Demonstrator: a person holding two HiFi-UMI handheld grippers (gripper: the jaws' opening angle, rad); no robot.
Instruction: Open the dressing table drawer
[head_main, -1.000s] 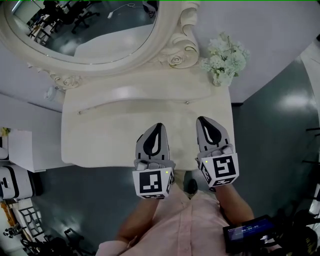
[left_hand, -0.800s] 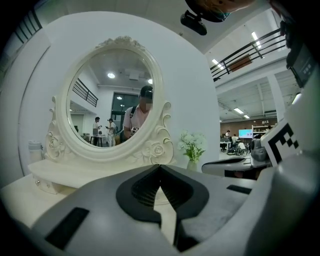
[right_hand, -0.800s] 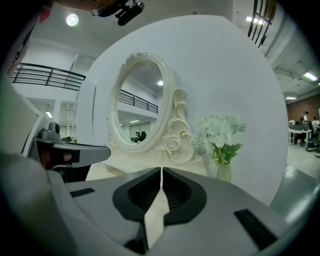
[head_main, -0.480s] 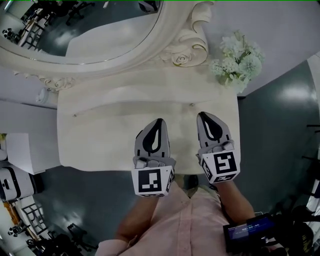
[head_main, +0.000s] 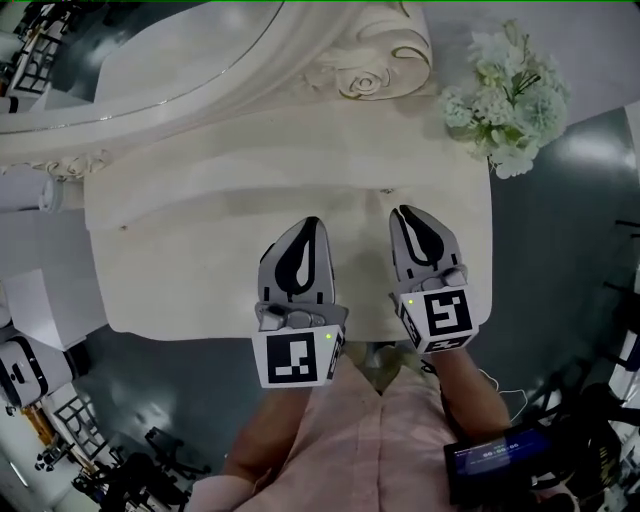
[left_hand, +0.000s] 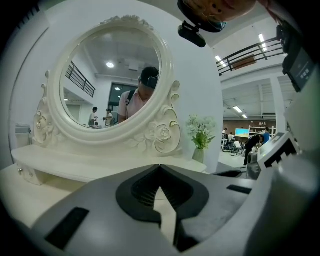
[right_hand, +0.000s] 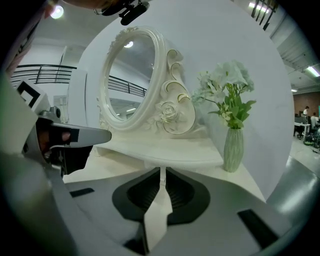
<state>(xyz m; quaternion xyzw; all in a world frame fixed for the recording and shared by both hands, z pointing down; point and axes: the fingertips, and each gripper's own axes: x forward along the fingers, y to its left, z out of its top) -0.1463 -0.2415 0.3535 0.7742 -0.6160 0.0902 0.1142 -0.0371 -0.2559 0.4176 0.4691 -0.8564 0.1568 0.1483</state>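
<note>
Head view: left gripper (head_main: 308, 226) and right gripper (head_main: 404, 214) are hovering over the bench (head_main: 180, 285). Fingers are together and empty, the right ones just cracking open. The drawer (head_main: 255, 203) is looking shut and its knob (head_main: 385, 190) untouched, so the whole pull is remaining.

The bench (head_main: 200, 250) is seen steeply from above by the head camera. Both gripper cameras are aimed low along their jaws at the mirror (left_hand: 112, 85) and flowers (right_hand: 227, 95), shared by all views.

Mirror (head_main: 150, 50) at back of tabletop (head_main: 180, 270), flowers (head_main: 510, 85) to its right at the back corner; left gripper (head_main: 311, 223) and right gripper (head_main: 404, 213) side by side over front half.
</note>
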